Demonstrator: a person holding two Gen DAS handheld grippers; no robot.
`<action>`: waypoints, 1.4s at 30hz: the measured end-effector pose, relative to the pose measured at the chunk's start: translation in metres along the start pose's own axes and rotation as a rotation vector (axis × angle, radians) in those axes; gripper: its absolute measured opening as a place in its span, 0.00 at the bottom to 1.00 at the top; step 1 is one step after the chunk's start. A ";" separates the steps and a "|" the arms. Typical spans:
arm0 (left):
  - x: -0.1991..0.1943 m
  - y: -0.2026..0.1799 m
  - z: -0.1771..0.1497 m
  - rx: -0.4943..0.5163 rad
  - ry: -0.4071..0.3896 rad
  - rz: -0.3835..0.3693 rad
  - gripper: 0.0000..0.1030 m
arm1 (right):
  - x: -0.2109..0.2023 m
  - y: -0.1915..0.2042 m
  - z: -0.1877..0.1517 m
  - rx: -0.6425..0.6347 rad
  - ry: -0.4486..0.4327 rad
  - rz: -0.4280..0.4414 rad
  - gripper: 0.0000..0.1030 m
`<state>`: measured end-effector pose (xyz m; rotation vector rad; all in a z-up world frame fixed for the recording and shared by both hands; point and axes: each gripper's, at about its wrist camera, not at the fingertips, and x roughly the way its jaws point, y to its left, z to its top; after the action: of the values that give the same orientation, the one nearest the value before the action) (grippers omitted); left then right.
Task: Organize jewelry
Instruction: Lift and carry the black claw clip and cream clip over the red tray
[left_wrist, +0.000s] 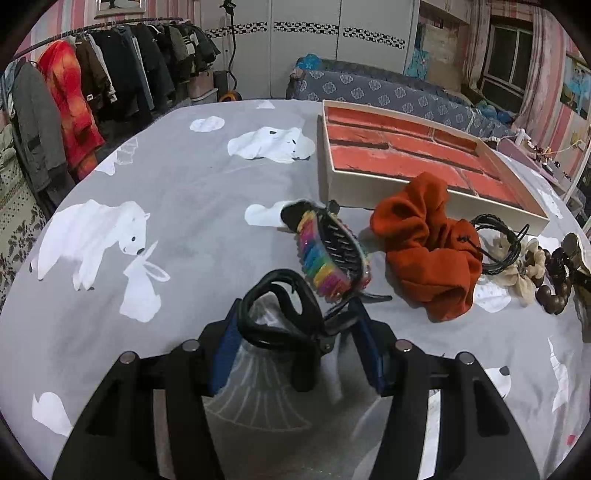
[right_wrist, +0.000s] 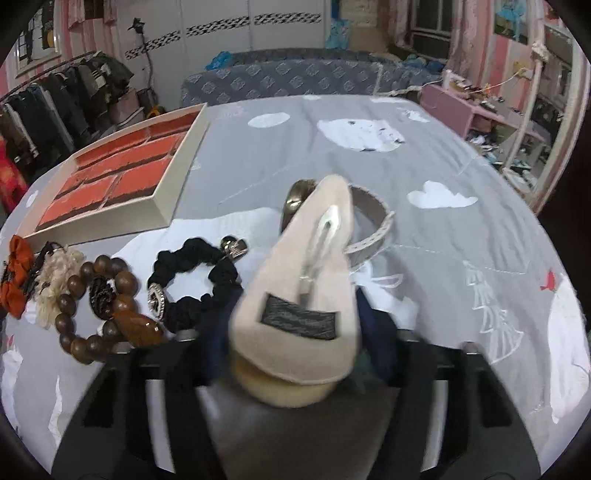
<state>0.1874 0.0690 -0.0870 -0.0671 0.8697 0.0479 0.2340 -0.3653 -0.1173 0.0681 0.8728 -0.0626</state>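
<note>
My left gripper (left_wrist: 295, 325) is shut on the black handles of a rainbow hair claw clip (left_wrist: 327, 254), held just above the grey bedsheet. An orange scrunchie (left_wrist: 428, 247) lies right of it, in front of the white tray with red compartments (left_wrist: 334, 181). My right gripper (right_wrist: 291, 314) is shut on a cream felt hair clip (right_wrist: 306, 288) with a metal snap bar. In the right wrist view a black scrunchie (right_wrist: 192, 280), a brown bead bracelet (right_wrist: 92, 306), a cream scrunchie (right_wrist: 55, 277) and the tray (right_wrist: 170, 199) lie to the left.
A watch with a pale strap (right_wrist: 369, 221) lies behind the cream clip. Black cord loops (left_wrist: 498, 240) sit by the tray's front corner. A clothes rack (left_wrist: 92, 85) stands far left, a blue sofa (left_wrist: 388, 92) beyond the bed.
</note>
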 end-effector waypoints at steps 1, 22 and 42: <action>-0.002 0.001 -0.001 0.001 -0.003 -0.001 0.55 | -0.002 0.001 -0.001 -0.004 -0.004 -0.001 0.50; -0.054 -0.006 -0.013 0.011 -0.090 -0.007 0.55 | -0.072 -0.003 -0.027 -0.024 -0.132 0.027 0.48; -0.095 -0.028 0.019 0.036 -0.255 -0.009 0.55 | -0.129 0.013 -0.019 -0.071 -0.254 0.065 0.49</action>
<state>0.1422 0.0417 -0.0012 -0.0303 0.6149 0.0314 0.1373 -0.3469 -0.0301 0.0211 0.6176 0.0207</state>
